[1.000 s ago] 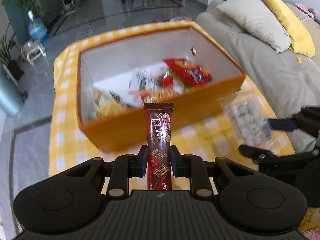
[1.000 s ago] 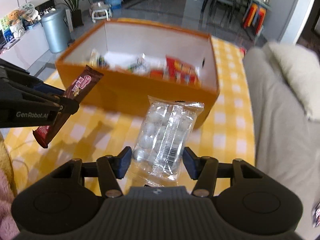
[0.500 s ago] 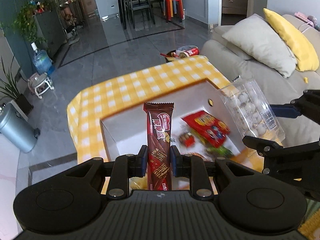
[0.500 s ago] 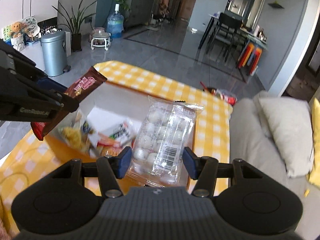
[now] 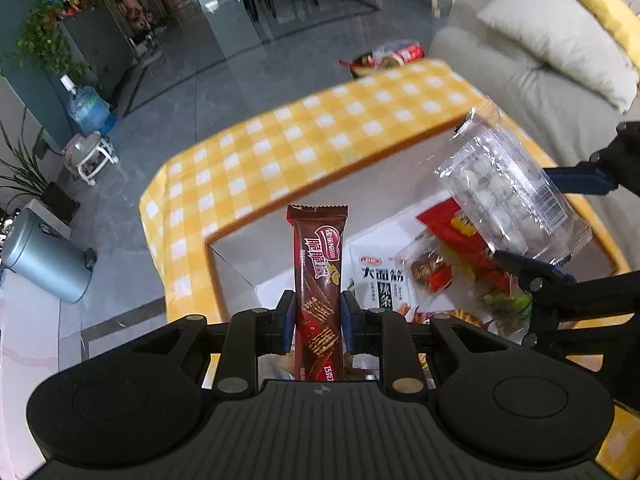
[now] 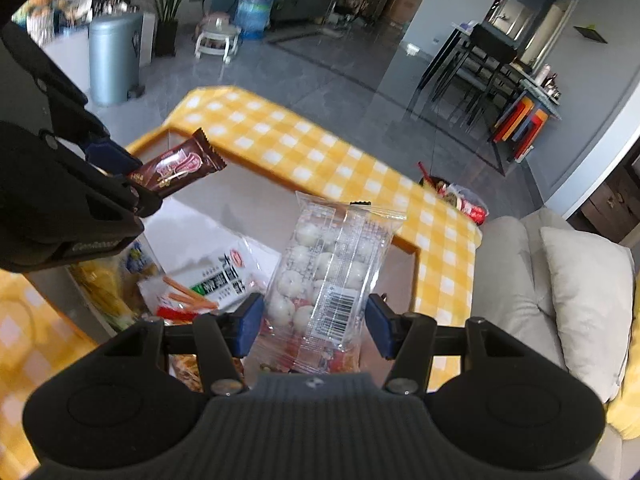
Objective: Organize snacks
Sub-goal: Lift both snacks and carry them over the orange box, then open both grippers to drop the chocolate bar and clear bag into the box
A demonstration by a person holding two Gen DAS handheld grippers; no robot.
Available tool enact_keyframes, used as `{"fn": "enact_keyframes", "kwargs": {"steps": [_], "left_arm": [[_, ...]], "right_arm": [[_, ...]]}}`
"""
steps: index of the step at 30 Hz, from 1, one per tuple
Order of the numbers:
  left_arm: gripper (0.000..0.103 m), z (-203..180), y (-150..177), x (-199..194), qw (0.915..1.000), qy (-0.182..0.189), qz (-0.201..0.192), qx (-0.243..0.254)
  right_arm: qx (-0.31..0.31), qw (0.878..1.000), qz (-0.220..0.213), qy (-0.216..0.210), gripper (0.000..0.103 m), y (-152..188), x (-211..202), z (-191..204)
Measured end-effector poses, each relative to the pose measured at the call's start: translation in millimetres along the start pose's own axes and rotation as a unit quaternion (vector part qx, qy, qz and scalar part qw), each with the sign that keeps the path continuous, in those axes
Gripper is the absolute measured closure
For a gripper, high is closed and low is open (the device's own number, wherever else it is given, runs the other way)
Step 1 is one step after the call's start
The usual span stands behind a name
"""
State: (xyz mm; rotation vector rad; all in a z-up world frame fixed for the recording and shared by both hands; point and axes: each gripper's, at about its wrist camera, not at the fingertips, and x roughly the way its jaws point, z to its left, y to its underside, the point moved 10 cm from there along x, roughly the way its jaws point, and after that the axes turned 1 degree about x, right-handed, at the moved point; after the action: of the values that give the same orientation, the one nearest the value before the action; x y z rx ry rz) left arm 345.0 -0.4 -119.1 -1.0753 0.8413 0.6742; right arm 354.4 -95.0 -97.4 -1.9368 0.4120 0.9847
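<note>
My left gripper is shut on a brown chocolate wafer bar that stands upright between its pads. My right gripper is shut on a clear bag of white round sweets. Both hang over the orange box, whose white inside holds several snack packets, among them a white one. In the right wrist view the left gripper and its wafer bar are at the left, above the box's near corner. In the left wrist view the right gripper and the sweets bag are at the right.
The box stands on a table with a yellow checked cloth. A grey sofa with cushions runs along the right. On the floor beyond are a bowl with wrappers, a metal bin and a water bottle.
Both grippers have travelled forward from in front of the box to above its open inside, each still holding its snack. The box's front wall has slid under the cameras.
</note>
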Motion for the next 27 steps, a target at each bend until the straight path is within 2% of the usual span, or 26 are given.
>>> {"fn": "enact_keyframes", "kwargs": {"steps": [5,17,24,27], "left_arm": [[0.078,-4.7,9.6,26.4,0.9994,0.004,0.034,0.005],[0.078,-10.4,31.2,61.1,0.9955,0.01,0.093,0.008],[0.077,-9.9,33.0,65.7,0.9946,0.005,0.103,0.003],[0.072,-10.1,33.3,65.4,0.9944,0.003,0.105,-0.002]], "right_arm": [[-0.014,0.999,0.032,0.001,0.049,9.3,28.9,2.5],[-0.033,0.997,0.073,-0.002,0.049,26.7,59.6,12.2],[-0.048,0.995,0.089,-0.006,0.047,36.7,63.9,18.4],[-0.051,0.995,0.09,-0.005,0.048,37.6,61.7,19.0]]}}
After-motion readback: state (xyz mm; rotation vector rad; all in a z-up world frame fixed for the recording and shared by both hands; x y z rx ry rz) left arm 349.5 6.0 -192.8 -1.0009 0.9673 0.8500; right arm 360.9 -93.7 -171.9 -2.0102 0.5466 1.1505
